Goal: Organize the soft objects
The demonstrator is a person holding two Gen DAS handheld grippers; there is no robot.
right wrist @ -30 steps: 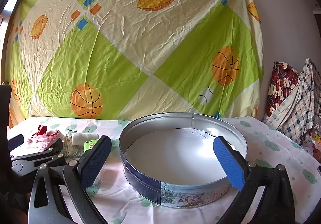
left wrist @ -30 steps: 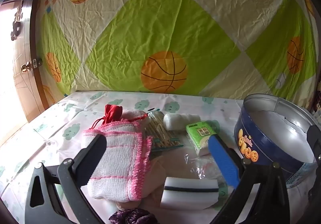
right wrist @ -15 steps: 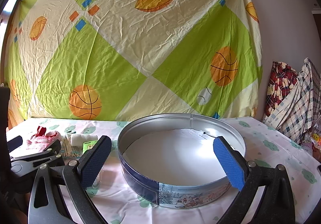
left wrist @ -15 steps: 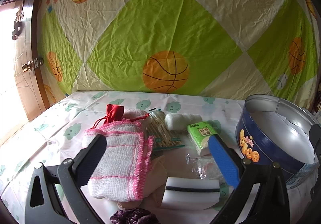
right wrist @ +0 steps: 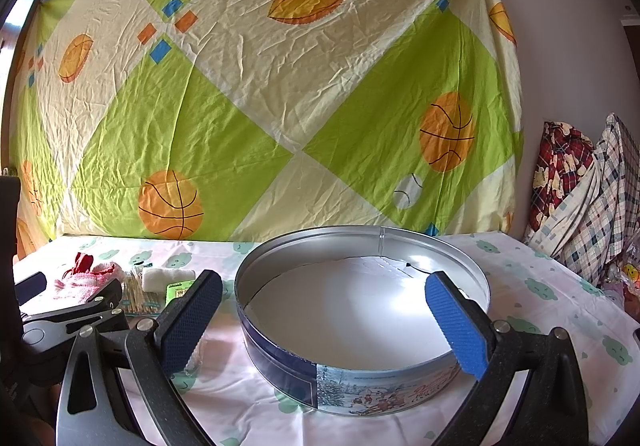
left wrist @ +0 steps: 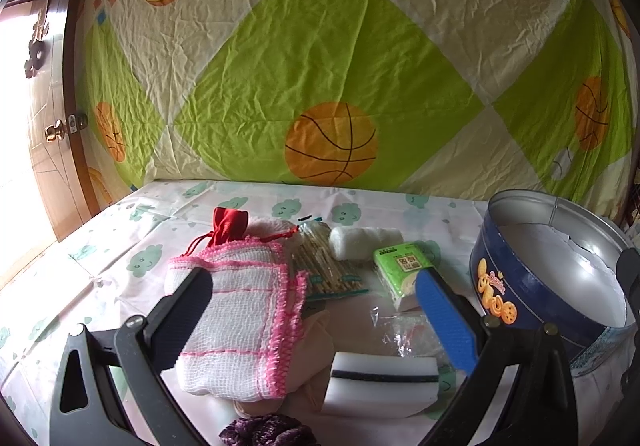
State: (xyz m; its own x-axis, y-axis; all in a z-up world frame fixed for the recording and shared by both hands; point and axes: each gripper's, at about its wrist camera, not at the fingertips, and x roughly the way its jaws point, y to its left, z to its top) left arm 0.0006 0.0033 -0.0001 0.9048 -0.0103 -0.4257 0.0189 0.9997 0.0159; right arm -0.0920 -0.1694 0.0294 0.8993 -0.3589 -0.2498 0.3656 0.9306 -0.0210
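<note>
Behind the bench [left wrist: 120, 222] hangs a creased green and cream sheet [left wrist: 320, 66] printed with basketballs, and a wooden door [left wrist: 44, 118] stands at the far left; checked cloths [right wrist: 580, 190] pile up at the far right. On the cloud-print cover lie a white cloth with pink edging [left wrist: 236, 310], a red drawstring pouch [left wrist: 230, 222] behind it, a packet of sticks [left wrist: 324, 262], a white roll [left wrist: 364, 240], a green tissue pack [left wrist: 402, 270], a white sponge [left wrist: 380, 382] and something dark purple [left wrist: 260, 432] at the near edge. The left gripper [left wrist: 316, 310] hovers wide open and empty, its fingers either side of the cloth and sponge. The right gripper [right wrist: 320, 318] is likewise spread and empty, framing the empty round tin [right wrist: 360, 354], which sits to the right of the soft things.
</note>
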